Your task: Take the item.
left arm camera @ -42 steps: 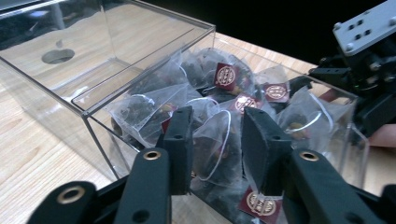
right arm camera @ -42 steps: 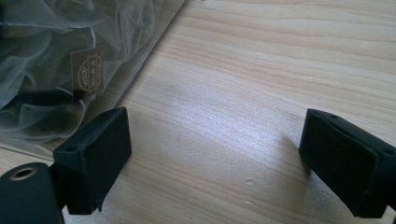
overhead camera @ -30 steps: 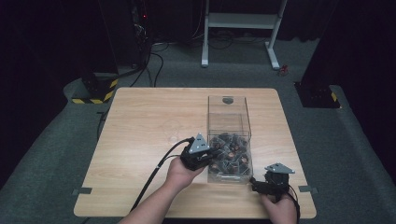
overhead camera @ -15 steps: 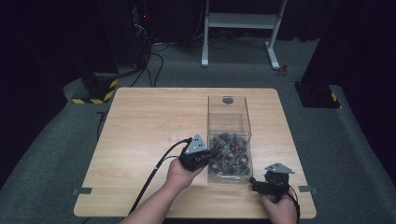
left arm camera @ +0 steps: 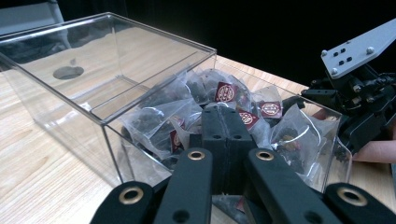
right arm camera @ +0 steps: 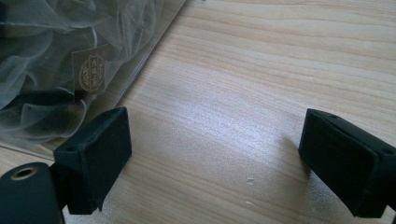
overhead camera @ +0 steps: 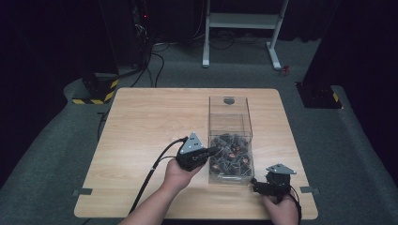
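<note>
At the near right edge of the table (overhead camera: pixel 141 136), the right tool (overhead camera: pixel 271 186) is held low over bare wood just beside the near right corner of a clear box (overhead camera: pixel 230 140), its jaws spread wide with nothing between them. It appears to be parked there, ready either to steady the box or to receive whatever is lifted out.

Slightly farther in and to the left, the left tool (overhead camera: pixel 212 151) is reached over the near left wall of the box, its jaws pressed together above the heap inside. Whether a pinch of film is caught between them cannot be told from the left gripper view, where the closed tips are seen against the pile. The angle of the hand (overhead camera: pixel 176 176) suggests that a single item is being picked at from above.

The near half of the box is packed with small clear sachets (left arm camera: pixel 280 135) of dark contents, each marked by a red round-printed label (left arm camera: pixel 224 92). They are heaped loosely against the walls, presumably because they were tipped in rather than stacked.

Farther off, the far half of the box is covered by a clear lid (left arm camera: pixel 107 56), with a round hole (overhead camera: pixel 228 100) seen at its far end.
</note>
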The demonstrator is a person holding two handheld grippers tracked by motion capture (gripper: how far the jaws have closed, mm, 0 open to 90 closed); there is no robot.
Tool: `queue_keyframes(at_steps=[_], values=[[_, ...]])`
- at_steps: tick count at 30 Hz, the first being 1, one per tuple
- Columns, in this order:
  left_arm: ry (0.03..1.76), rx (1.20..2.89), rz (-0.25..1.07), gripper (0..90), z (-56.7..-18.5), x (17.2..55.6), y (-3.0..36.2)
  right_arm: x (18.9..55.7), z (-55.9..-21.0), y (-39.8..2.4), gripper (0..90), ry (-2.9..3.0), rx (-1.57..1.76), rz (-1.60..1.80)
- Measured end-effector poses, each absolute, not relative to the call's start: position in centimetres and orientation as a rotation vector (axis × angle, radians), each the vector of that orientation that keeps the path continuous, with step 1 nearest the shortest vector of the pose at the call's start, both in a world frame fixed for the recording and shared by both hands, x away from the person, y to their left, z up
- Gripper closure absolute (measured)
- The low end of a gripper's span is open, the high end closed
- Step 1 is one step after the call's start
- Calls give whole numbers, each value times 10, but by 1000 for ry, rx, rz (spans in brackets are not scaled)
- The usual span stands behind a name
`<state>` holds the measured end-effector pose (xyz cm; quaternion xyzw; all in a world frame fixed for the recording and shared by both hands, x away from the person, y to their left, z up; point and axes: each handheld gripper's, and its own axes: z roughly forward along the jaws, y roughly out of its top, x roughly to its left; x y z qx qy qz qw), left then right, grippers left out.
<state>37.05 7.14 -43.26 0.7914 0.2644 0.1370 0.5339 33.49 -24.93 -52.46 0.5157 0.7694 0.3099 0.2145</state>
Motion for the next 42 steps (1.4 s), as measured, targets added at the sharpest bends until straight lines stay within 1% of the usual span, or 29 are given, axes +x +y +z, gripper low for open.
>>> queue_keyframes(at_steps=[42], values=[[684,1833,406,900,-415,373,116,335,-525,-249,91,2134,1431,859]])
